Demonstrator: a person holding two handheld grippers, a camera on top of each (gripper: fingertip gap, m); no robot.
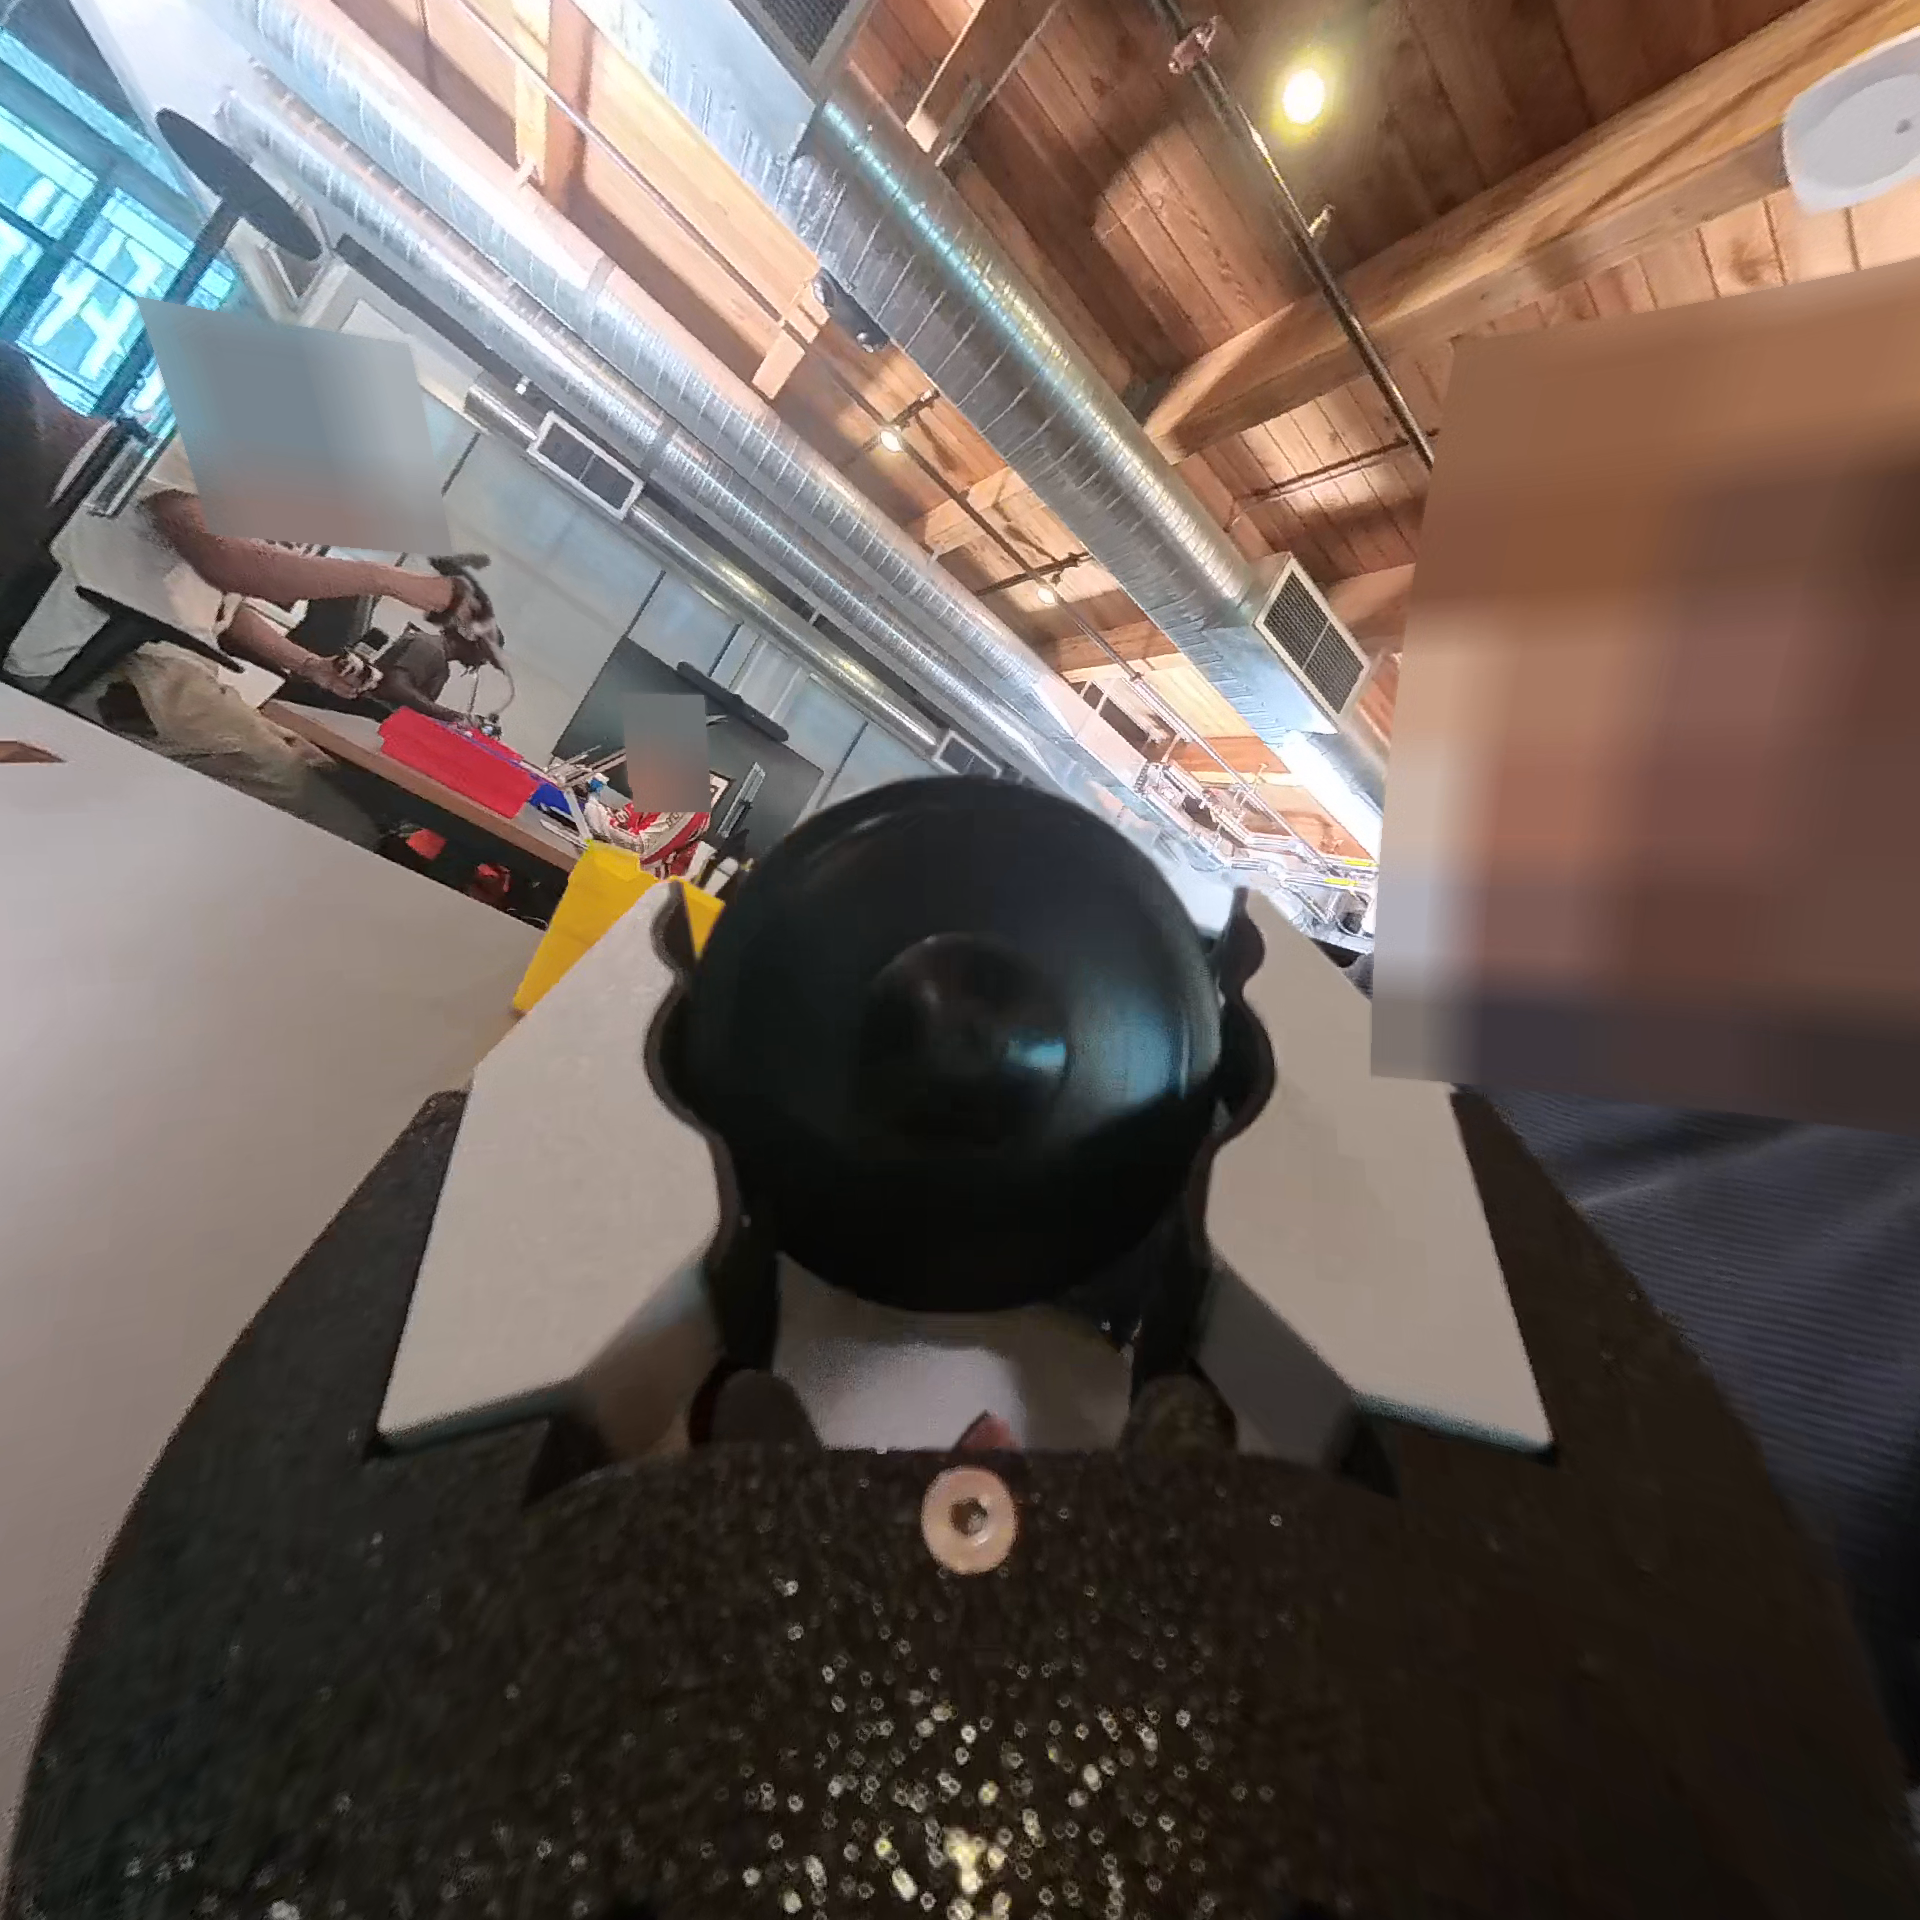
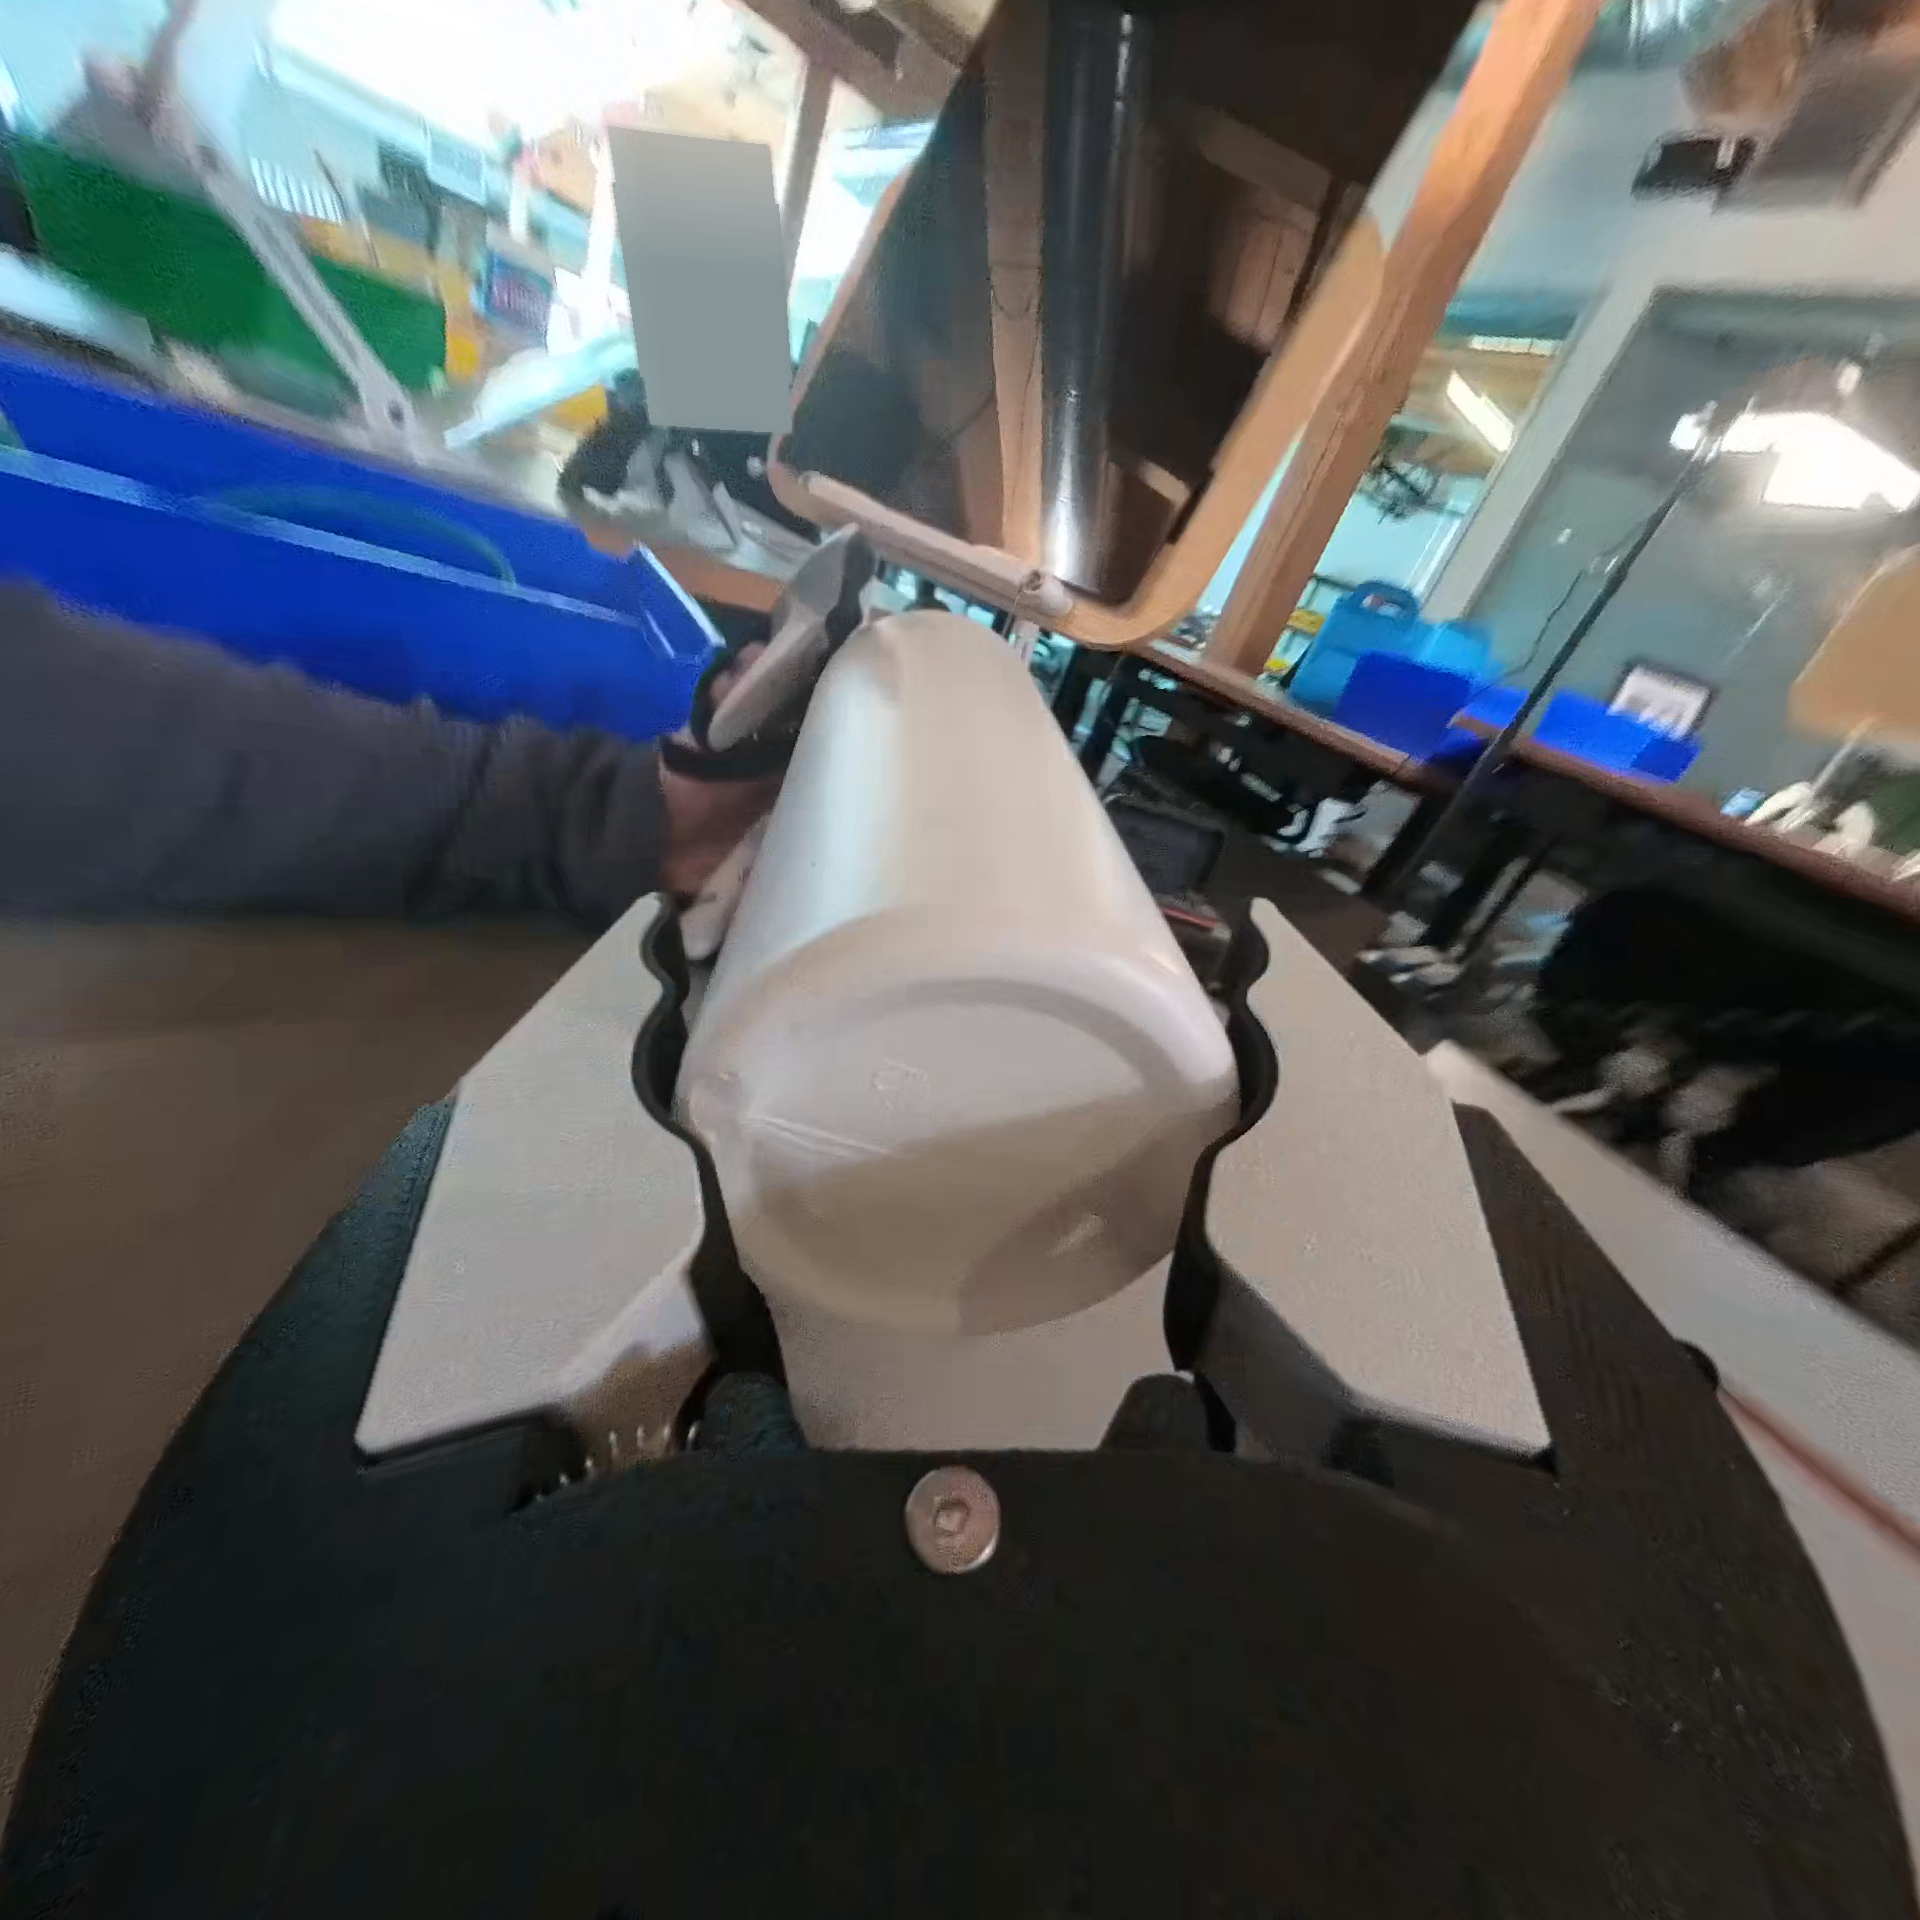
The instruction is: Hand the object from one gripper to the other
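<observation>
Between the two grippers one white bottle [image 2: 935,935] spans the gap, clear of the tabletop [image 2: 208,1091] with open air around it. Its black domed cap [image 1: 951,1039] sits clamped in the left gripper [image 1: 951,1049], both black pads pressed to the cap's sides; that gripper tilts upward toward the wooden ceiling [image 1: 1351,208] and its silver ducts [image 1: 935,364]. The right gripper [image 2: 951,1081] is closed on the bottle's flat base end, pads touching either side. From the right wrist view, a hand [image 2: 707,810] in a dark sleeve [image 2: 312,790] holds the far gripper. One blue bin [image 2: 312,540] stands behind that arm.
</observation>
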